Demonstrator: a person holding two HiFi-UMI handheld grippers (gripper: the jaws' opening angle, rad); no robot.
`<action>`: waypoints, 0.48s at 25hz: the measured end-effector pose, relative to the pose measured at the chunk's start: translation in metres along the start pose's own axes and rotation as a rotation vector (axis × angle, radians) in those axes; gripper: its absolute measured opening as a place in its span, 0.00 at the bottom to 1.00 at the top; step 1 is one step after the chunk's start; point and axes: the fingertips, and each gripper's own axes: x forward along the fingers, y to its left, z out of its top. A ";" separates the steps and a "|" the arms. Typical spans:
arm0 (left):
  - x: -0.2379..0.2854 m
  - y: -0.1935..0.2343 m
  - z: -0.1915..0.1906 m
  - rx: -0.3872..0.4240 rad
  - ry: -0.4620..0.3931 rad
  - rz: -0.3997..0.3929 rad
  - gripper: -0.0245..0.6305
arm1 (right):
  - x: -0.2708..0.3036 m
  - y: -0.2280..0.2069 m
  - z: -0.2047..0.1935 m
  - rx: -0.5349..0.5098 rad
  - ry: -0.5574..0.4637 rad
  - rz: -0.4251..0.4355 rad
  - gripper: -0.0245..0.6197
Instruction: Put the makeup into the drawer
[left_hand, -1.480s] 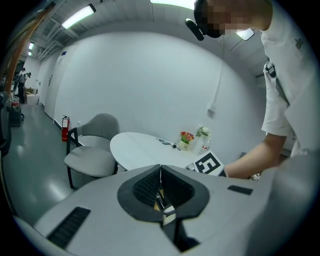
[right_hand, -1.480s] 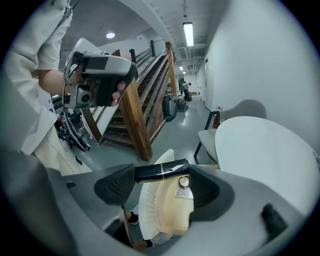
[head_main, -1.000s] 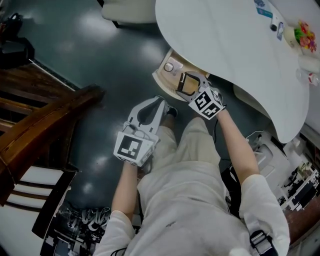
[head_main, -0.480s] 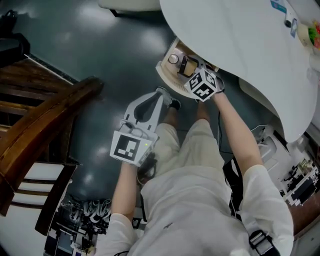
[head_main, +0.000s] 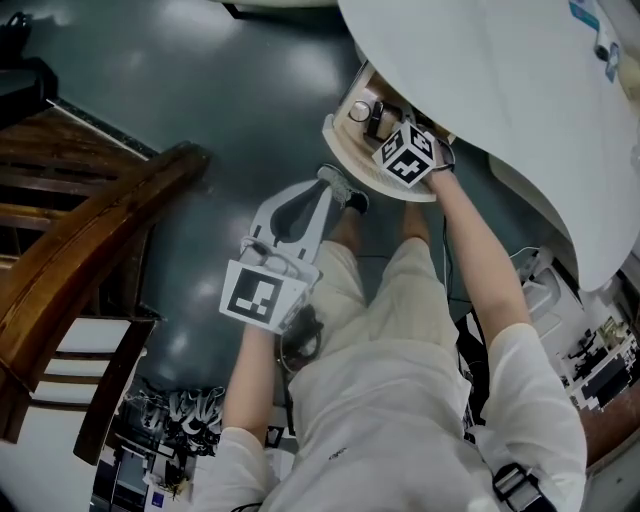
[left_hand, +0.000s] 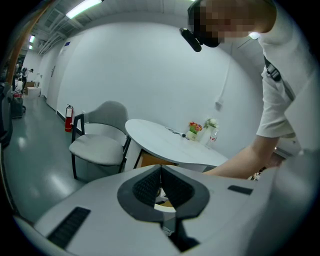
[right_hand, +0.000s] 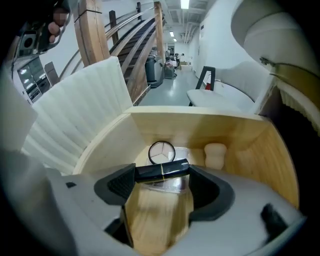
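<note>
A pale wooden drawer (head_main: 343, 158) with a ribbed white front (right_hand: 80, 125) stands pulled out from under the white table (head_main: 500, 90). My right gripper (right_hand: 162, 175) points steeply down into it, shut on a flat makeup case (right_hand: 161, 170) that has a black edge and a glossy face. On the drawer's floor below lie a round compact (right_hand: 161, 152) and a beige puff (right_hand: 215, 155). In the head view the right gripper's marker cube (head_main: 408, 157) covers its jaws. My left gripper (head_main: 318, 200) hangs over the dark floor beside the person's knee, shut with nothing in it (left_hand: 161, 172).
A dark wooden stair rail (head_main: 90, 250) runs along the left. The person's shoe (head_main: 345, 192) rests just below the drawer front. A grey chair (left_hand: 100, 147) and small flower pots (left_hand: 194, 129) on the table show in the left gripper view. Cluttered equipment sits at the bottom left (head_main: 170, 440).
My right gripper has sunk into the drawer with the makeup case and tipped further downward. My left gripper has dropped a little. The drawer stays pulled out.
</note>
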 end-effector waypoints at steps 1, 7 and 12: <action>0.000 0.001 0.001 -0.003 -0.001 0.001 0.05 | 0.004 0.000 -0.002 0.001 0.008 0.006 0.57; 0.004 0.001 0.005 0.003 -0.002 -0.005 0.05 | 0.019 -0.009 -0.007 0.031 0.051 0.006 0.57; 0.008 -0.003 0.006 0.010 0.006 -0.001 0.05 | 0.019 -0.010 -0.008 0.050 0.046 0.003 0.57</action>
